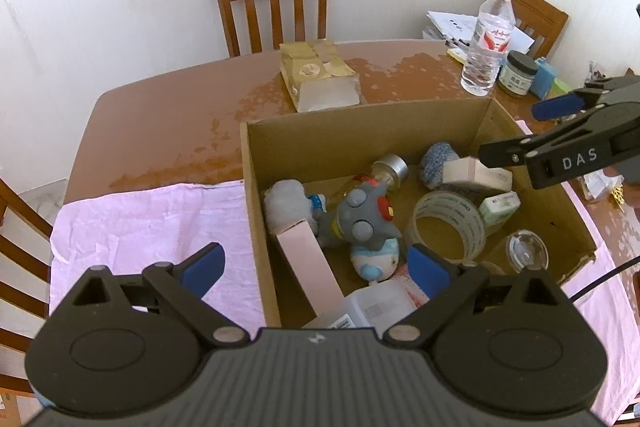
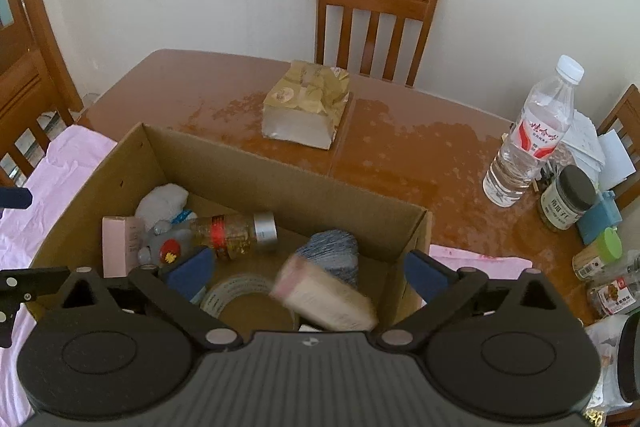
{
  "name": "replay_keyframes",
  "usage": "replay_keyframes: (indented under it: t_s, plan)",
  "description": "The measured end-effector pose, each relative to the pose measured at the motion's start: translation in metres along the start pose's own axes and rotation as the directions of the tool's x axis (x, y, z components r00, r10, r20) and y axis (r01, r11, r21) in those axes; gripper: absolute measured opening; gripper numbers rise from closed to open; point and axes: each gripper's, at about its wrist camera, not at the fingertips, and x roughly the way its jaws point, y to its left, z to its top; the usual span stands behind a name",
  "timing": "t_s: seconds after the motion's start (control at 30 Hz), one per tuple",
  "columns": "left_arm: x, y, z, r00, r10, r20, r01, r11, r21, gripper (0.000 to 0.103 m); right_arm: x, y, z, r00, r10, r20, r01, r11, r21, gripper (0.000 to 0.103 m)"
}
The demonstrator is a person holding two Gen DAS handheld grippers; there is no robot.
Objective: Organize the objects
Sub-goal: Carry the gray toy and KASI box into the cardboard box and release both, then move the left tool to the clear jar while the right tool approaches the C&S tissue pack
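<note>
Cardboard box (image 1: pixel 360 131) sat on the table (image 1: pixel 168 115); a blurred small box (image 2: pixel 328 295) was above it, loose between the right gripper's (image 2: pixel 308 275) wide-spread jaws. Left gripper (image 1: pixel 316 267) gaped empty over it.

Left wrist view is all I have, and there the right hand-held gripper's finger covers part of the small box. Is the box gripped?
Observer: No. The right hand-held gripper is open; the small box shows blurred between its pads and touches neither.
Operator: The toy hides most of the jar. What does the jar look like?
Observer: The jar lies on its side, with golden contents and a red band.
Operator: Is anything on the table to the right of the carton?
Observer: Yes, a snack packet lies there, near the picture's right edge.
</note>
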Motion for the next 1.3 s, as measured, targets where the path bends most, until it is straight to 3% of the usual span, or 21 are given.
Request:
replay_keyframes:
  t_s: [0.33, 0.87, 0.97, 1.3]
  plan:
    - [-0.022, -0.006, -0.019, 0.999, 0.019, 0.041, -0.019, 1.000, -0.001, 0.100, -0.024, 0.009, -0.018, 1.000, -0.005, 0.026, 0.005, 1.000, -0.001, 0.103]
    - [-0.037, -0.012, -0.093, 0.995, 0.094, 0.044, -0.093, 0.995, -0.021, 0.102, -0.069, 0.043, -0.106, 0.998, -0.042, 0.054, 0.037, 0.995, 0.095, 0.103]
    - [-0.037, -0.010, -0.110, 0.993, 0.104, 0.049, -0.101, 0.994, -0.052, 0.102, -0.070, 0.051, -0.126, 0.997, -0.066, 0.043, 0.061, 0.992, 0.107, 0.103]
    - [-0.025, -0.009, -0.148, 0.996, 0.090, 0.026, -0.087, 0.991, -0.103, 0.102, -0.029, 0.074, -0.188, 0.997, -0.029, -0.069, 0.041, 0.982, 0.183, 0.103]
